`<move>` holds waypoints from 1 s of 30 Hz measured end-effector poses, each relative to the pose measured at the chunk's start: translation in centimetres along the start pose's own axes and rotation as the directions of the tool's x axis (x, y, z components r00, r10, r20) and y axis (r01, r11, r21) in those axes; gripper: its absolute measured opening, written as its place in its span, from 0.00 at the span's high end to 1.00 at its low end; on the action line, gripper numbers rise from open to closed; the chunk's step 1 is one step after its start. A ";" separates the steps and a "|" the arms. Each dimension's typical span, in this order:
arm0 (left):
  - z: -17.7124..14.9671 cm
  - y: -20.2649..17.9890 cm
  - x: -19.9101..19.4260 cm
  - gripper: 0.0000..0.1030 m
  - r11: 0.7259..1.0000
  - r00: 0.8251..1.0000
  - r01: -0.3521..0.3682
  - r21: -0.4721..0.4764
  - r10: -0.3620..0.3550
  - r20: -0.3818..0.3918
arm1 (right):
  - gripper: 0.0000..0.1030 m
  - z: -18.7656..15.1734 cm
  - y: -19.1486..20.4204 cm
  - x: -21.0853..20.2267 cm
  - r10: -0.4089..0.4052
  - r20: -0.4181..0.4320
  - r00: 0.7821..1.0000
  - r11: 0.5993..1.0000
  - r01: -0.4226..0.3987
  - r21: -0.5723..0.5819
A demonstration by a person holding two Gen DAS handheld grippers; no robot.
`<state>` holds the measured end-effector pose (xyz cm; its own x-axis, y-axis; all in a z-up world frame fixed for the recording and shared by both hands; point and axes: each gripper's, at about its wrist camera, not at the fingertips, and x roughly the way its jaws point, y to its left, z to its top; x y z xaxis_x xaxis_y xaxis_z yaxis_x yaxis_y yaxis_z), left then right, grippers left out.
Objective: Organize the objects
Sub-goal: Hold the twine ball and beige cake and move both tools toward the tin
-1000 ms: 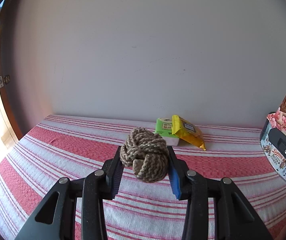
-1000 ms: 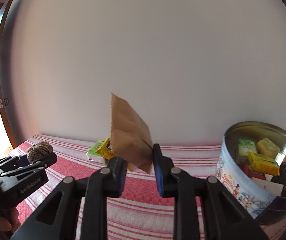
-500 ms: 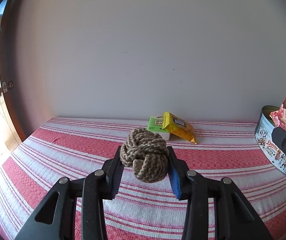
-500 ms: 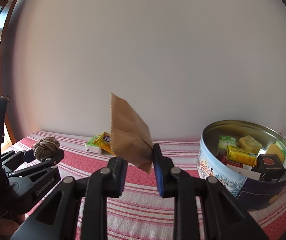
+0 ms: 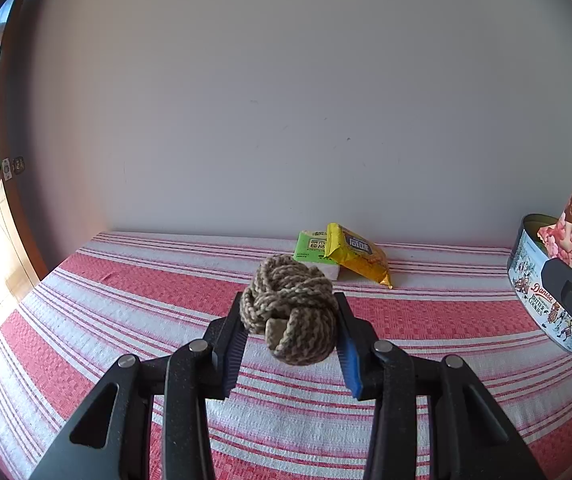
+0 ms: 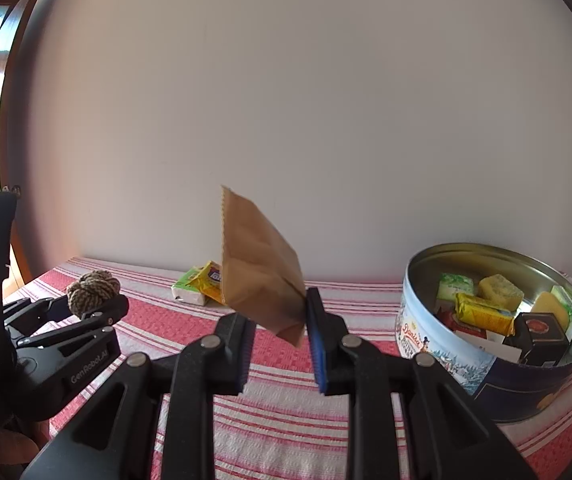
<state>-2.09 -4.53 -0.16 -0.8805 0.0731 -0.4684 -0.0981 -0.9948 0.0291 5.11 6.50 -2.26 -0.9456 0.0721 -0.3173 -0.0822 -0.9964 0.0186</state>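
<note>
Right wrist view: my right claw [image 6: 277,322], pinching the brown packet [image 6: 259,268], has drifted nearer the tin [image 6: 486,376]; my left claw [image 5: 290,332] still clamps the rope knot [image 5: 290,312].

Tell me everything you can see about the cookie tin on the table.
The cookie tin is round, looks like metal, with a shiny bare inside and a blue printed wall showing a winter scene and "Butter Cookies" lettering. It stands upright and lidless on the red and white striped tablecloth, at the right, near the wall. It is partly filled with small wrapped snacks in yellow, green and red, plus a dark little box. Neither gripper touches it; the right gripper, holding a brown packet, is to its left.
</note>
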 end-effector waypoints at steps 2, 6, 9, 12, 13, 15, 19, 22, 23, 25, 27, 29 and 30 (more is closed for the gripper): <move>0.0 -0.2 0.1 0.58 1.000 1.000 -0.003 -0.001 0.003 0.000 | 0.77 0.0 0.1 0.0 0.000 0.000 1.000 1.000 0.000 -0.003; 0.0 -0.3 0.1 0.58 1.000 1.000 -0.004 0.000 0.004 -0.001 | 0.77 0.0 0.1 0.0 0.002 -0.001 1.000 1.000 -0.002 -0.004; -0.1 -0.3 0.1 0.58 1.000 1.000 -0.003 0.003 0.003 -0.001 | 0.77 0.0 0.2 0.0 0.000 -0.002 1.000 1.000 0.000 -0.005; -0.1 -0.4 0.2 0.58 1.000 1.000 -0.005 0.001 0.005 -0.001 | 0.77 0.0 0.2 -0.1 0.001 -0.001 1.000 1.000 -0.001 -0.005; -0.1 -0.4 0.2 0.58 1.000 1.000 -0.004 0.001 0.004 -0.001 | 0.77 0.0 0.2 -0.1 0.001 -0.001 1.000 1.000 -0.001 -0.005; -0.1 -0.4 0.2 0.58 1.000 1.000 -0.004 0.001 0.004 -0.001 | 0.77 0.0 0.3 -0.1 0.001 -0.001 1.000 1.000 -0.001 -0.004; -0.1 -0.5 0.1 0.58 1.000 1.000 -0.003 0.006 0.003 0.002 | 0.77 0.0 0.3 -0.1 0.000 0.000 1.000 1.000 0.000 -0.004; 0.0 -0.5 0.1 0.58 1.000 1.000 -0.003 0.009 0.003 0.004 | 0.77 0.0 0.3 -0.1 -0.002 0.002 1.000 1.000 0.002 -0.004; 0.0 -0.5 0.1 0.58 1.000 1.000 -0.002 0.010 0.002 0.004 | 0.77 0.0 0.4 -0.2 -0.002 0.003 1.000 1.000 0.002 -0.005; 0.0 -0.4 0.1 0.58 1.000 1.000 0.000 0.011 0.000 0.005 | 0.77 0.0 0.4 -0.2 -0.002 0.003 1.000 1.000 0.002 -0.006; 0.0 -0.4 0.0 0.58 1.000 1.000 0.001 0.013 -0.002 0.006 | 0.77 0.0 0.5 -0.4 -0.001 0.006 1.000 1.000 0.001 -0.008; 0.0 -0.4 0.0 0.58 1.000 1.000 0.002 0.014 -0.002 0.009 | 0.77 -0.1 0.5 -0.6 0.000 0.007 1.000 1.000 0.001 -0.011; 0.0 -0.4 -0.1 0.58 1.000 1.000 0.003 0.014 -0.003 0.011 | 0.77 -0.2 0.5 -0.8 -0.001 0.008 1.000 1.000 0.001 -0.013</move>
<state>-1.99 -4.16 -0.17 -0.8854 0.0769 -0.4584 -0.1070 -0.9935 0.0399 5.85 5.96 -2.16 -0.9480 0.0733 -0.3098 -0.0791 -0.9968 0.0063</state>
